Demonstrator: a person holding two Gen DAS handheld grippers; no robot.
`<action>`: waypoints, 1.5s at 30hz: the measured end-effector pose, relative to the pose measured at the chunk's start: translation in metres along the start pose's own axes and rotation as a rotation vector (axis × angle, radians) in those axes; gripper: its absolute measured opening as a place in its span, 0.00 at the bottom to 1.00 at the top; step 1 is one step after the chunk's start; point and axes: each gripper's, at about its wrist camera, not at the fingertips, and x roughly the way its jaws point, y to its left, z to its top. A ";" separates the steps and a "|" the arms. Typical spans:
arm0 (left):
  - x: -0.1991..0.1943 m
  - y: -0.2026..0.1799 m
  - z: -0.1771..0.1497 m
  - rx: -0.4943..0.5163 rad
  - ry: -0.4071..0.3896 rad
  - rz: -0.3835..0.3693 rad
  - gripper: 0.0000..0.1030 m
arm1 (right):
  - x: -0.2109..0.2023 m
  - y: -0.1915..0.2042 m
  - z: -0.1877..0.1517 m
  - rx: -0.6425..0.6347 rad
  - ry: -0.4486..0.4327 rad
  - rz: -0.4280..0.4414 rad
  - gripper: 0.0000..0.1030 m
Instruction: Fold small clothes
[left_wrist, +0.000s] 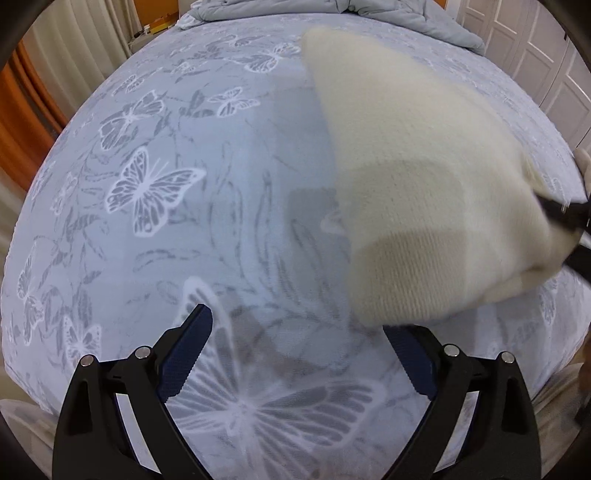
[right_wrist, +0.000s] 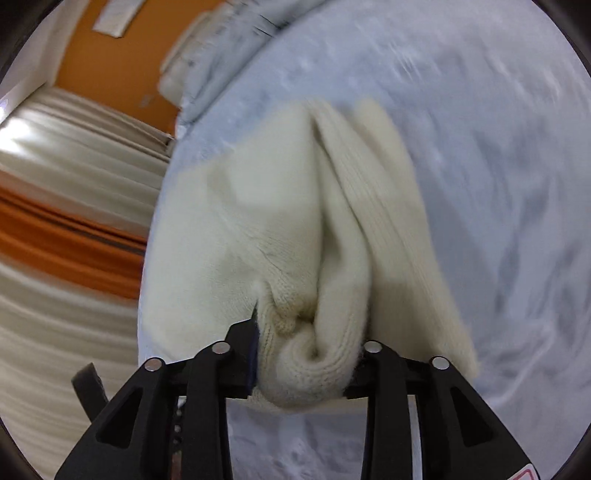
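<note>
The right gripper (right_wrist: 303, 363) clenches a bunched edge of the cream knitted garment (left_wrist: 424, 192), carrying it over the butterfly-print bed (left_wrist: 155, 184), mid-fold I judge, next needing laying flat; only the left wrist view shows the left gripper (left_wrist: 297, 354), fingers released, at lower frame.

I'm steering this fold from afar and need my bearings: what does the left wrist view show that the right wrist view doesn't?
Left wrist only: the left gripper, jaws wide and empty above the butterfly-print bedspread, and white panelled doors far right.

Right wrist only: the right gripper shut on a bunched fold of the cream knit garment, plus an orange wall and pale curtains.

Both: the garment, blurred, the bed, and a rumpled grey duvet at its far end.
</note>
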 end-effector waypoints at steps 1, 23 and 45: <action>0.000 0.000 0.000 0.000 -0.001 0.001 0.89 | -0.002 0.005 0.001 -0.023 -0.006 -0.009 0.35; -0.011 0.007 0.007 -0.012 -0.026 0.012 0.88 | -0.007 0.074 0.023 -0.124 -0.025 0.103 0.24; -0.080 -0.047 0.029 0.147 -0.302 -0.059 0.93 | -0.016 0.145 0.033 -0.238 0.018 0.126 0.26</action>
